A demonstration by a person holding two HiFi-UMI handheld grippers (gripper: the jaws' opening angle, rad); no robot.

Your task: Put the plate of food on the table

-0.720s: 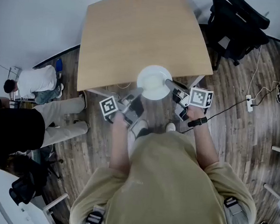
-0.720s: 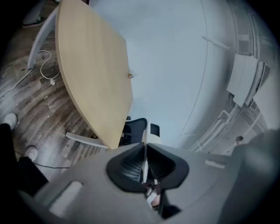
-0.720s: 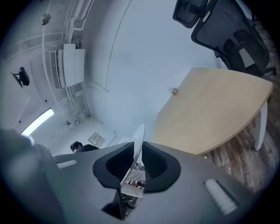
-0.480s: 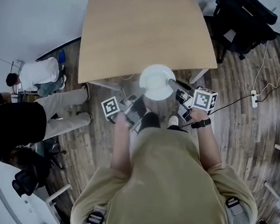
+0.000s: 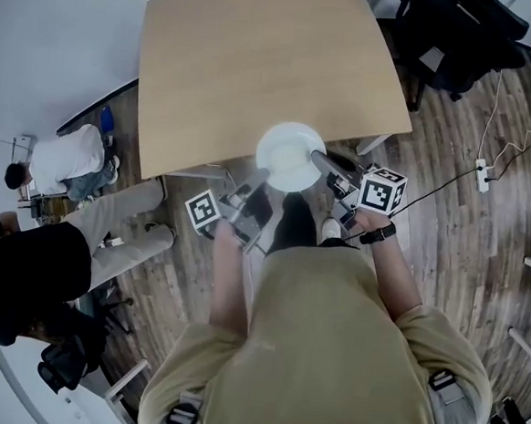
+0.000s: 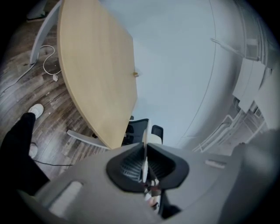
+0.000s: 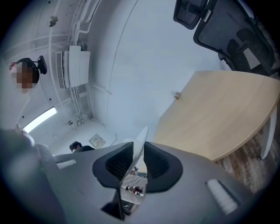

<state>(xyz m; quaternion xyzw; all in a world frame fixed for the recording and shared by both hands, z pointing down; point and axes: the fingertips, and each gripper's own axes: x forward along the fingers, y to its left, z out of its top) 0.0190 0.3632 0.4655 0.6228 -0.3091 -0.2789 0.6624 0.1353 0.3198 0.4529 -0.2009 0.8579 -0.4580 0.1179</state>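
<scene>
A white plate (image 5: 290, 155) with a pale inside hangs level over the near edge of the light wooden table (image 5: 249, 68). My left gripper (image 5: 266, 173) is shut on its near-left rim and my right gripper (image 5: 318, 157) is shut on its right rim. In the left gripper view the plate's rim (image 6: 145, 146) runs edge-on between the dark pads (image 6: 127, 165) of the left gripper (image 6: 145, 162), with the table (image 6: 92, 74) beyond. In the right gripper view the rim (image 7: 141, 142) is clamped in the right gripper (image 7: 136, 161). What lies on the plate I cannot make out.
A black office chair (image 5: 462, 39) stands off the table's far right corner. A power strip with a cable (image 5: 482, 173) lies on the wood floor at right. Two people (image 5: 64, 159) are at the left, one in black (image 5: 14, 269). The table's metal leg (image 5: 373, 144) is beside the right gripper.
The plate stays gripped on both sides at the table's near edge. The view has shifted a little, and the table now reaches further left in the picture.
</scene>
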